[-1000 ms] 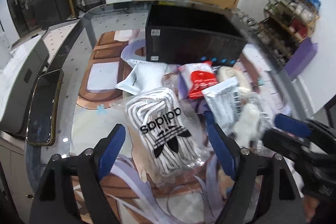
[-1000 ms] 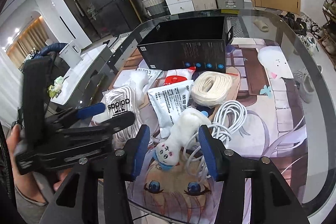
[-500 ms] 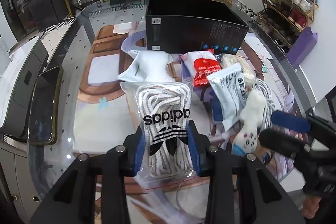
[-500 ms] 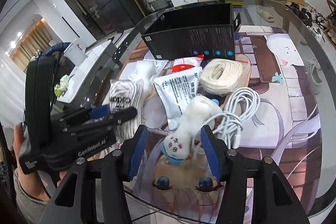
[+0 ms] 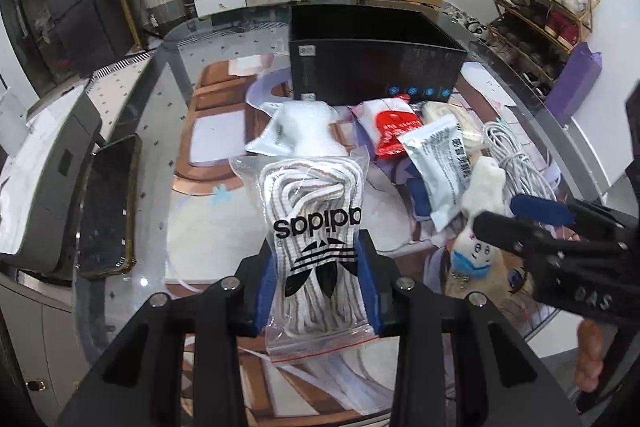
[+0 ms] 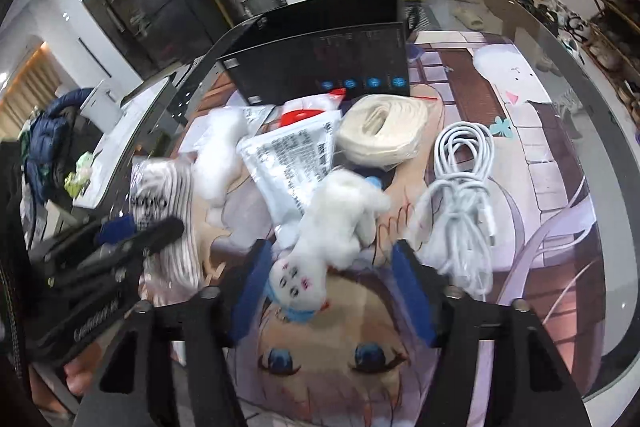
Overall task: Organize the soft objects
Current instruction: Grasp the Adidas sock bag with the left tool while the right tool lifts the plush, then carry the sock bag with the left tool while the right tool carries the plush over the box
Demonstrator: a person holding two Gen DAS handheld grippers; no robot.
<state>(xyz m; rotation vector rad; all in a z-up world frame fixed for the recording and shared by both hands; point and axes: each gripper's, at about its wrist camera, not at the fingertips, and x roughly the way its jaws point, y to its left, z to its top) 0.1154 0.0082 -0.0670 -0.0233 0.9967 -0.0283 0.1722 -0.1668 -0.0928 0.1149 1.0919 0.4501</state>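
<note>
- Left tool (image 5: pixel 318 287) clamping its blue pads on the lower half of the bagged Adidas shoelaces (image 5: pixel 316 223), the clear zip bag standing up between the fingers, logo upside down toward the camera.
- Lying just past the held bag on the glass bench (image 5: pixel 120 307): a white bubble-wrap pouch (image 5: pixel 308 131), and to its right a red-and-white packet (image 5: pixel 390 131) and a silver printed packet (image 5: pixel 440 163).
- Standing farther ahead of the left tool, behind those packets: an open black cardboard box (image 5: pixel 376 67).
- Resting well off to the left of the left tool, near the bench edge: a dark smartphone (image 5: pixel 106 207).
- Right tool (image 6: pixel 332 291) opening its jaws, blue pads standing clear on either side of the white plush doll (image 6: pixel 332 227), neither pad pressing on it.
- Doll lying head toward the right tool, on the anime-print mat (image 6: pixel 540 163), its body overlapping the silver packet.
- Sitting just right of the right tool's right finger: a coiled white charging cable (image 6: pixel 460 195).
- Lying ahead of the right tool, between the doll and the black box: a roll of cream webbing (image 6: pixel 384 131).
- Appearing at the left of the right wrist view: the left tool with the shoelace bag in its fingers, somewhat blurred.
</note>
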